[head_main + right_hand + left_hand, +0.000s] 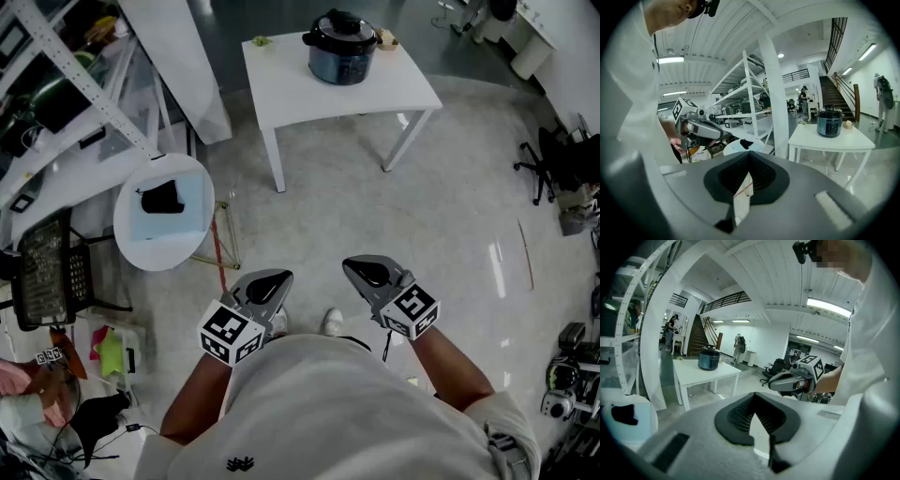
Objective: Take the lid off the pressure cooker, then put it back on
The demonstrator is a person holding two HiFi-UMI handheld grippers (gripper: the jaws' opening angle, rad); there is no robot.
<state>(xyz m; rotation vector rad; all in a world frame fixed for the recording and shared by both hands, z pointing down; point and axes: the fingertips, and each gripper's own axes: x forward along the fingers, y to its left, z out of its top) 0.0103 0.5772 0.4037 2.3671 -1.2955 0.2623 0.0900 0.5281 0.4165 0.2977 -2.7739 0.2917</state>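
Note:
The dark blue pressure cooker stands on the white table far ahead, its black lid seated on top. It also shows small in the left gripper view and the right gripper view. My left gripper and right gripper hang close to my body over the floor, far from the table, side by side and pointing forward. Both are shut, with their pads meeting at the tips and nothing between them. Each sees the other: the right gripper and the left gripper.
A round white side table with a black object stands at my left front. White shelving and a black crate line the left side. An office chair and gear sit at the right. A green item and a beige item lie beside the cooker.

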